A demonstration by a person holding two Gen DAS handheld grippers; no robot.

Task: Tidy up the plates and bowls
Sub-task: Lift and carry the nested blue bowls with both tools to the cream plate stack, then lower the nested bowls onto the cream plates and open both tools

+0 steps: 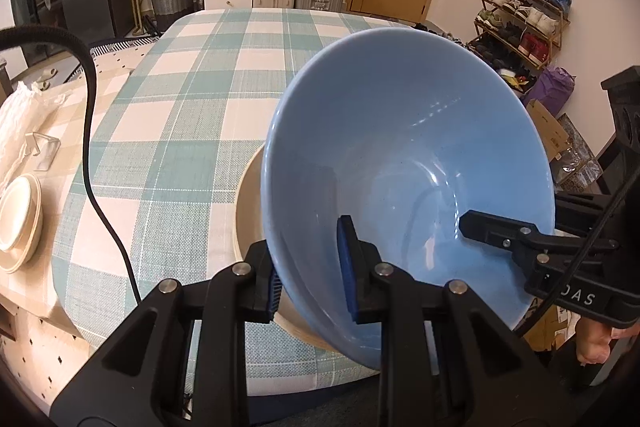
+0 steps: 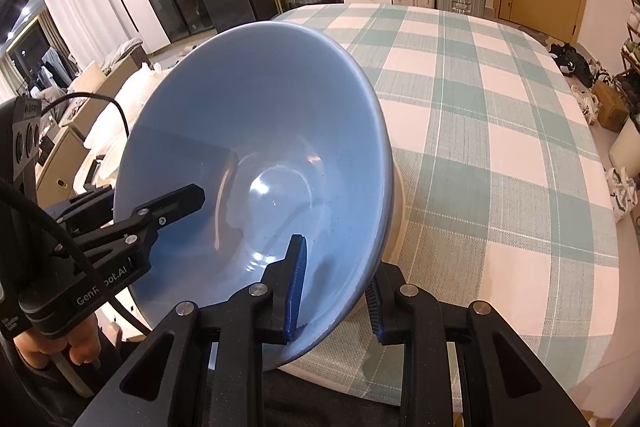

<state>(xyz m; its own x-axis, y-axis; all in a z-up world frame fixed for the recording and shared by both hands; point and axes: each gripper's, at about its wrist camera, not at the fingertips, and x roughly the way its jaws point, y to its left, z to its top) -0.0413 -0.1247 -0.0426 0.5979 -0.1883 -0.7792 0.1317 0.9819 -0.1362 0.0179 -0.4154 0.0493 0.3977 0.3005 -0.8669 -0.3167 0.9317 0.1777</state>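
Bowl: we are holding the blue bowl [image 1: 408, 163] tilted above a cream bowl [image 1: 250, 203] near the tabletop's near edge.
Left gripper [image 1: 312, 279]: clenching its left rim.
Right gripper [image 2: 336, 291]: clenching the opposite rim.
Relation: cream bowl lying directly beneath, between both claws.

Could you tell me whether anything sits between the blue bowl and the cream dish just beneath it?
Nothing visible does. The blue bowl, clamped by the left gripper and right gripper, hangs tilted directly over the cream dish, whose inside is mostly hidden.
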